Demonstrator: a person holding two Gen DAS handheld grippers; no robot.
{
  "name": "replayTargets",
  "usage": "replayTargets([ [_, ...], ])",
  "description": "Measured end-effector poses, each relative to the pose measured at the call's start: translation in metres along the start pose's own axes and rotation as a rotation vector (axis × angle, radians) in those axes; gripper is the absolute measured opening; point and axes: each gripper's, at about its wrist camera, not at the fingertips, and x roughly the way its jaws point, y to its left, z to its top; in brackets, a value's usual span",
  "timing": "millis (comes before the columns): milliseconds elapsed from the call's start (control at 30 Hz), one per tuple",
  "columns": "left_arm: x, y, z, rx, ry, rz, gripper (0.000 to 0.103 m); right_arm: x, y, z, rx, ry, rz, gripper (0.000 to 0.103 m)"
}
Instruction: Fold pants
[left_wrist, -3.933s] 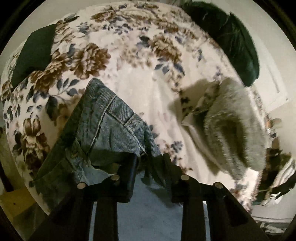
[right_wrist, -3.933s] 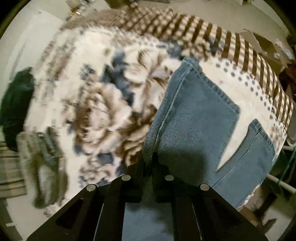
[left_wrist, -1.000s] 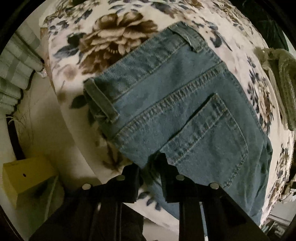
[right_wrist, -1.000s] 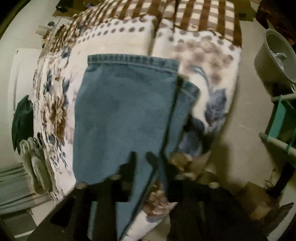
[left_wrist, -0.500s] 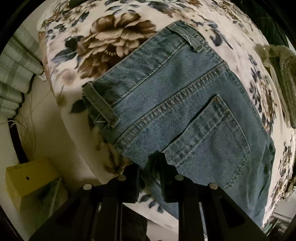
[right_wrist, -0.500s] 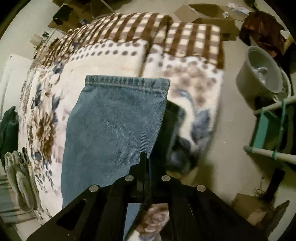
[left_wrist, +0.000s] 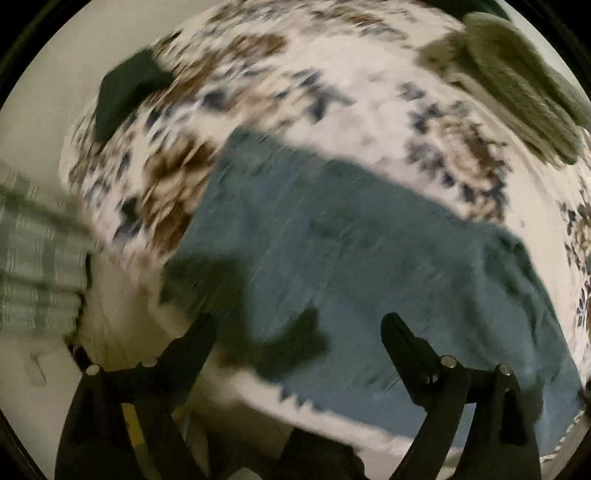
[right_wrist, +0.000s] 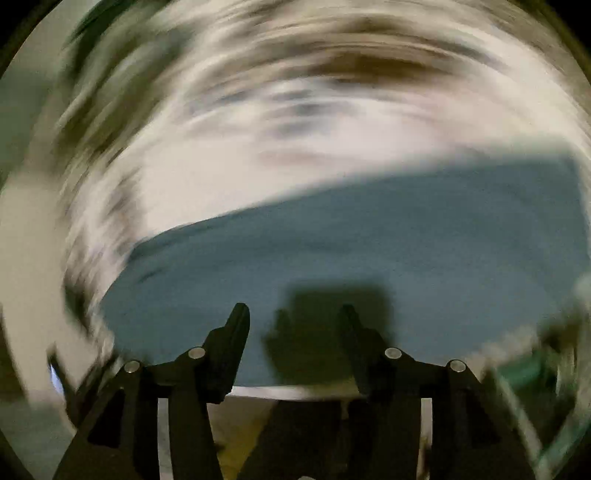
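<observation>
Left wrist, jeans on floral bedspread, left tool opening

left gripper: matte black plastic, two tapered fingers on angular arms
left gripper hardware: round silver screws along the arms
right gripper: same black build, slim pointed fingers
right gripper hardware: four silver screw heads, triangular cut-outs in the arms
</observation>
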Motion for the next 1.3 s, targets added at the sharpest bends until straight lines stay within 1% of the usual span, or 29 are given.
replayTargets([
  [33,0.001,-0.009,0.006,0.009,-0.008,-0.013,0.091,0.013,0.035,0.011,-0.104,0.003,0.014,0.054],
  [67,0.007,-0.023,0.015,0.026,-0.012,-0.031,0.091,0.030,0.076,0.024,-0.239,-0.003,-0.001,0.055],
  [100,0.011,-0.031,0.019,0.038,-0.007,-0.029,0.091,0.045,0.104,0.031,-0.344,-0.001,-0.019,0.056],
  [167,0.027,-0.050,0.031,0.068,0.022,-0.042,0.091,0.080,0.154,0.039,-0.550,0.034,-0.091,0.056],
  [233,0.042,-0.059,0.038,0.083,0.057,-0.036,0.091,0.117,0.181,0.035,-0.730,0.116,-0.182,0.056],
  [267,0.050,-0.062,0.042,0.092,0.076,-0.035,0.091,0.133,0.194,0.036,-0.787,0.147,-0.209,0.055],
  [300,0.055,-0.061,0.045,0.096,0.093,-0.027,0.091,0.145,0.196,0.034,-0.825,0.170,-0.240,0.051],
  [333,0.059,-0.060,0.047,0.092,0.109,-0.031,0.091,0.154,0.194,0.036,-0.839,0.172,-0.273,0.023],
  [367,0.060,-0.057,0.049,0.082,0.119,-0.037,0.091,0.159,0.189,0.041,-0.816,0.152,-0.314,0.006],
  [400,0.058,-0.053,0.050,0.067,0.123,-0.033,0.091,0.158,0.178,0.054,-0.730,0.132,-0.321,0.006],
  [433,0.055,-0.050,0.051,0.059,0.122,-0.025,0.091,0.152,0.160,0.071,-0.584,0.125,-0.262,0.006],
  [467,0.050,-0.049,0.050,0.058,0.121,-0.024,0.091,0.147,0.147,0.081,-0.485,0.120,-0.227,0.005],
  [533,0.040,-0.053,0.049,0.065,0.112,-0.031,0.091,0.138,0.132,0.086,-0.393,0.110,-0.184,0.005],
  [600,0.031,-0.070,0.047,0.097,0.115,-0.073,0.091,0.131,0.117,0.087,-0.303,0.133,-0.138,0.005],
  [700,0.033,-0.112,0.042,0.189,0.112,-0.108,0.091,0.107,0.088,0.090,-0.164,0.116,-0.061,0.009],
  [733,0.038,-0.127,0.040,0.227,0.102,-0.097,0.091,0.096,0.078,0.089,-0.128,0.097,-0.033,0.025],
  [767,0.046,-0.141,0.039,0.258,0.089,-0.077,0.091,0.081,0.064,0.086,-0.078,0.064,-0.011,0.047],
  [800,0.057,-0.156,0.039,0.292,0.068,-0.032,0.091,0.069,0.052,0.085,-0.033,0.045,0.003,0.054],
  [833,0.062,-0.161,0.040,0.303,0.060,-0.022,0.093,0.055,0.029,0.079,0.036,0.023,0.029,0.061],
  [900,0.068,-0.168,0.046,0.288,0.059,-0.020,0.093,0.039,-0.005,0.068,0.145,0.006,0.057,0.065],
  [933,0.067,-0.170,0.049,0.285,0.068,-0.011,0.093,0.031,-0.028,0.059,0.205,-0.006,0.062,0.071],
  [967,0.063,-0.171,0.052,0.284,0.068,-0.008,0.093,0.020,-0.053,0.048,0.268,-0.033,0.067,0.077],
  [1033,0.045,-0.178,0.051,0.278,0.052,-0.025,0.093,-0.008,-0.110,0.018,0.382,-0.118,0.090,0.083],
  [1067,0.031,-0.181,0.044,0.280,0.041,-0.041,0.093,-0.017,-0.127,0.005,0.421,-0.161,0.096,0.086],
  [1133,0.009,-0.189,0.030,0.293,0.027,-0.067,0.093,-0.047,-0.187,-0.028,0.515,-0.258,0.089,0.087],
  [1167,0.000,-0.196,0.018,0.300,0.027,-0.086,0.093,-0.049,-0.201,-0.041,0.550,-0.278,0.074,0.087],
  [1200,-0.011,-0.204,0.003,0.307,0.036,-0.116,0.093,-0.061,-0.229,-0.057,0.597,-0.307,0.070,0.087],
  [1267,-0.022,-0.221,-0.019,0.318,0.085,-0.171,0.093,-0.078,-0.275,-0.085,0.667,-0.355,0.068,0.087],
  [1300,-0.023,-0.234,-0.038,0.336,0.120,-0.198,0.093,-0.083,-0.293,-0.095,0.692,-0.378,0.065,0.087],
])
